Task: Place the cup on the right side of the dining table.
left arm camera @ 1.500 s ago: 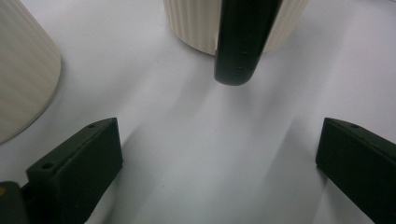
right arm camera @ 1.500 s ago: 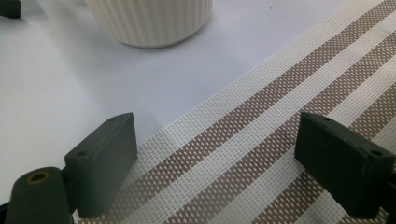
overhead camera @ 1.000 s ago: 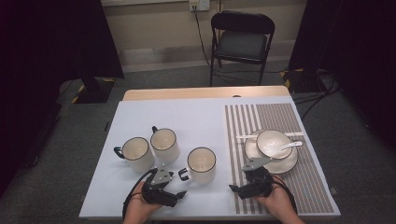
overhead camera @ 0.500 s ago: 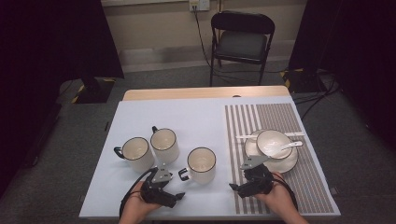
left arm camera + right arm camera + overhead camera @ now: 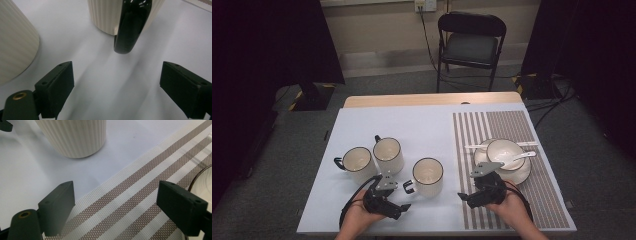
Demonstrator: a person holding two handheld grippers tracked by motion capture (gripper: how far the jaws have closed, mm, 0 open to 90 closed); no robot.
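Facing ribbed cream mug [image 5: 105,15], glossy black handle [image 5: 131,27]

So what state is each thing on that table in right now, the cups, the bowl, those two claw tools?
Left gripper: jaws open, just been opening, nothing between them, handle ahead.
Right gripper: jaws open, holding nothing.
Nearest mug: upright, looks empty, handle toward the left gripper.
Middle mug: upright, looks empty.
Left mug: upright, looks empty.
Bowl: upright on its plate, spoon resting in it.
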